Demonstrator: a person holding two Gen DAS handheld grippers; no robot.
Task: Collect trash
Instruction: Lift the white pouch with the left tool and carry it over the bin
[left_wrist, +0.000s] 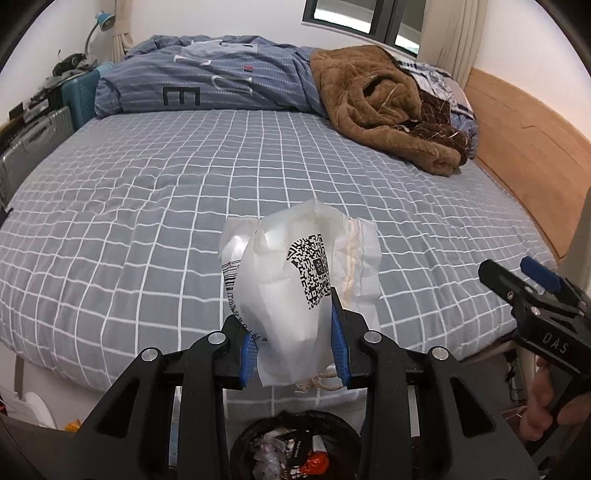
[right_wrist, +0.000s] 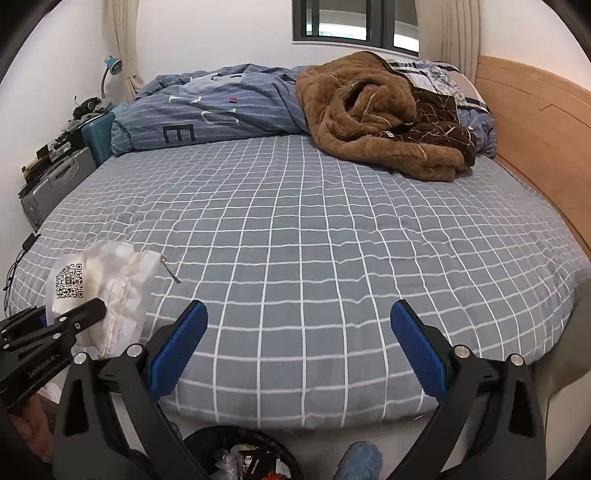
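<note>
Pinching a crumpled white plastic bag (left_wrist: 295, 280) between my left gripper (left_wrist: 295, 347) pads, jaws narrowed onto it, held over the bed's near edge above the trash bin (left_wrist: 295, 446). Right gripper (right_wrist: 299, 347) spread wide, empty, over the checked sheet (right_wrist: 314, 229). Bag shows a QR code and a barcode; right gripper body reads "DAS", duvet (left_wrist: 207, 81) shows "E".

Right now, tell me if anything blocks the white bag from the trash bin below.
Nothing visible does. The left hand-held gripper holds the white bag above the bed's edge; the trash bin sits open directly below.
</note>
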